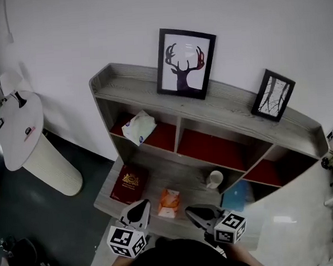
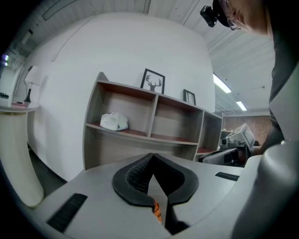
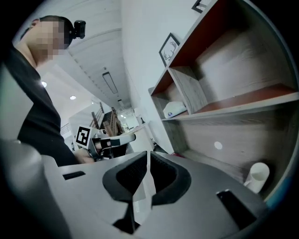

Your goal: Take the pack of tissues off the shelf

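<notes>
Tissues: the white pack [image 1: 139, 127] is lying in the top-left compartment of the shelf [image 1: 241, 105], on its red floor near the front edge, and is not being touched by anything.
Left gripper: it [image 1: 138, 209] is being held low in front of the shelf, well apart from the pack; its jaws are being kept pressed together with nothing between them.
Right gripper: it [image 1: 199, 213] is being held beside the left one, equally far off; its jaws are likewise being kept together and empty.
Nearby: an orange pack [image 1: 169, 203] is lying on the lower board between the two grippers, and a cup [image 1: 215, 179] is standing further right.
Handling: the pack is being judged light, soft and easily crushed, with a smooth wrapper that is likely to slip.
Hold: a grip across the narrow middle of the pack, from the open front, is being judged best, since the soft body can be squeezed there.
Risk: the compartment's left wall and divider are leaving little room, so the pack may be pushed backward rather than gripped.
</notes>
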